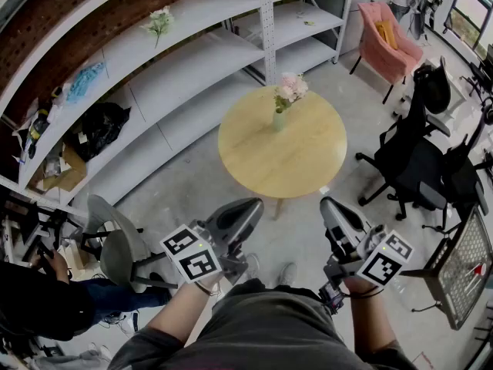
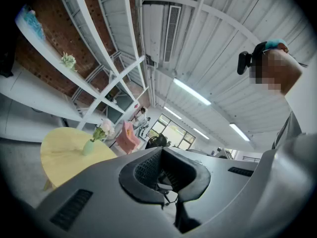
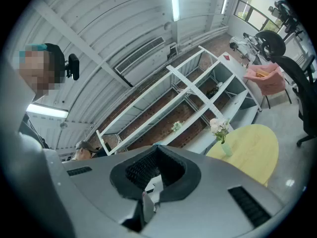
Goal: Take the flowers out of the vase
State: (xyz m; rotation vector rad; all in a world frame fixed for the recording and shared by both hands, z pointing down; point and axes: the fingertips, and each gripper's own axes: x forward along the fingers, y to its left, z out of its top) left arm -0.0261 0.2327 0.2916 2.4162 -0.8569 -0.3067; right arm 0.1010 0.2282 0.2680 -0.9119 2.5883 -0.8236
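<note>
Left tool, right tool, both clenched empty, flowers in vase (table), chairs near

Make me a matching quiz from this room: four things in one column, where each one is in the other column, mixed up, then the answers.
Things
1. flowers
2. vase
3. pink armchair
4. black bag

Places
A. on a white shelf, left of the table
B. on the round table
C. in the vase
D. beyond the table, at the upper right of the head view

Pairs: 1-C, 2-B, 3-D, 4-A
</note>
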